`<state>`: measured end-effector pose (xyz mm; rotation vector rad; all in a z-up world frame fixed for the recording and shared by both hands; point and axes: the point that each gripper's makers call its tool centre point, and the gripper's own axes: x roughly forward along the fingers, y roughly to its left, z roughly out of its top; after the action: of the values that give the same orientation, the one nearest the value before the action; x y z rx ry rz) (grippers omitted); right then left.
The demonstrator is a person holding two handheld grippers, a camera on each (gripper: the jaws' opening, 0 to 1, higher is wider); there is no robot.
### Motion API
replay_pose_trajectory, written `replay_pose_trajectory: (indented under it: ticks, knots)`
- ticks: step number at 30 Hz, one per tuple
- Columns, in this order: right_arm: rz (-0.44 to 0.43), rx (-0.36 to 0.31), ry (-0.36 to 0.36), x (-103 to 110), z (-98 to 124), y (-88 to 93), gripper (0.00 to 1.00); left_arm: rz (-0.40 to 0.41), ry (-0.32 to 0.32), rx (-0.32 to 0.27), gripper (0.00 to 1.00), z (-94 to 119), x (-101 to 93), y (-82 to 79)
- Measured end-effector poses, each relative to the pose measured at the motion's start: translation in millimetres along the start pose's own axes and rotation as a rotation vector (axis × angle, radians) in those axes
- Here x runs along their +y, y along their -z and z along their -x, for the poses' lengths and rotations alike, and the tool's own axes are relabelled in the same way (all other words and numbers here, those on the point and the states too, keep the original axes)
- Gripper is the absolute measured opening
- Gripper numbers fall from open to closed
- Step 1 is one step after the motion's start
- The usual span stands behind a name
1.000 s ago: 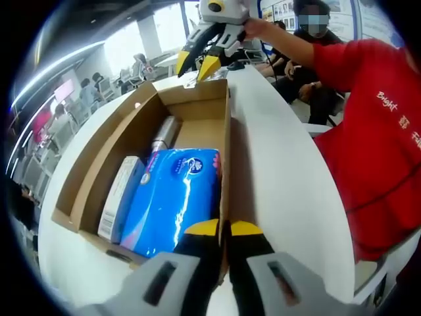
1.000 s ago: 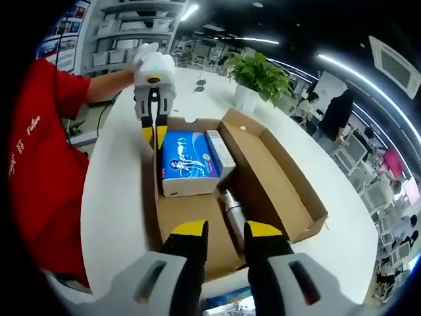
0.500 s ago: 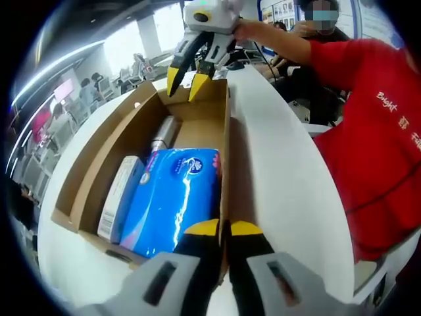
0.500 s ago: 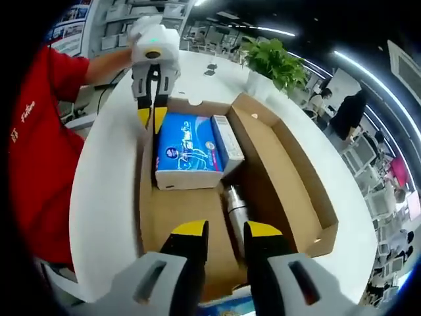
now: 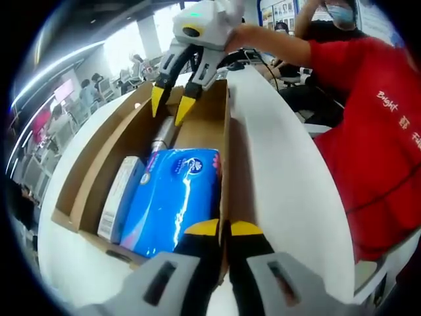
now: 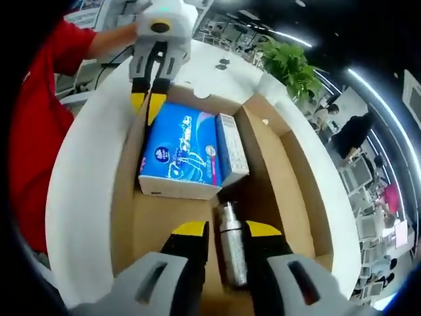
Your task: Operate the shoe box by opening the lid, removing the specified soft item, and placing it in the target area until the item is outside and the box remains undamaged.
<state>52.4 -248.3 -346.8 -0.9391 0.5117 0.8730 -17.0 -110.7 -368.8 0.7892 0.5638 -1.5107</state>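
Observation:
An open cardboard shoe box [image 5: 227,148] lies on a white table. Inside it are a blue soft tissue pack [image 5: 174,197], a slim white carton [image 5: 118,197] beside the pack, and a metal bottle [image 5: 164,135] at the far end. My left gripper [image 5: 223,228] is shut on the box's side wall next to the tissue pack. My right gripper [image 5: 171,106] hangs open inside the box above the bottle. In the right gripper view the bottle [image 6: 231,253] lies under my open right gripper [image 6: 227,229], the tissue pack [image 6: 177,155] is beyond it, and the left gripper [image 6: 146,104] pinches the wall.
The round white table [image 5: 283,178] has bare room on the person's side of the box. A person in a red shirt [image 5: 368,131] stands close at that edge. A potted plant [image 6: 289,66] stands beyond the box. The box's folded-out lid [image 6: 296,178] lies on the other side.
My right gripper has come down from the box's far rim into the box, over the bottle. The left gripper has stayed shut on the wall and the box contents have not moved.

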Motion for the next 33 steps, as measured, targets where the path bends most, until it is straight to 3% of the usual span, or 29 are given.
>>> replay_pose_trajectory:
  ticks: [3,18,22,24,27,33]
  knots:
    - [0.036,0.009,0.009,-1.8,-4.3,-0.9,0.2,0.001,0.002,0.002,0.02,0.0,-0.7,-1.4]
    - [0.012,0.037,-0.023,4.0,-10.4,-1.7,0.21,-0.004,0.007,0.001,0.02,-1.0,1.0,3.5]
    - [-0.02,0.038,-0.014,-2.7,-13.5,-2.4,0.21,-0.002,0.035,-0.001,0.02,-1.0,0.3,3.7]
    - [-0.053,0.032,-0.044,1.7,-17.0,-4.8,0.21,-0.003,0.035,-0.001,0.02,-1.1,-0.7,3.5]
    - [0.034,0.092,-0.033,1.0,-20.9,2.6,0.21,-0.007,0.015,-0.009,0.02,-3.0,-0.3,5.1]
    - [0.024,0.126,-0.046,9.0,-28.6,13.0,0.22,-0.006,0.015,-0.005,0.02,-3.3,-0.7,4.1]
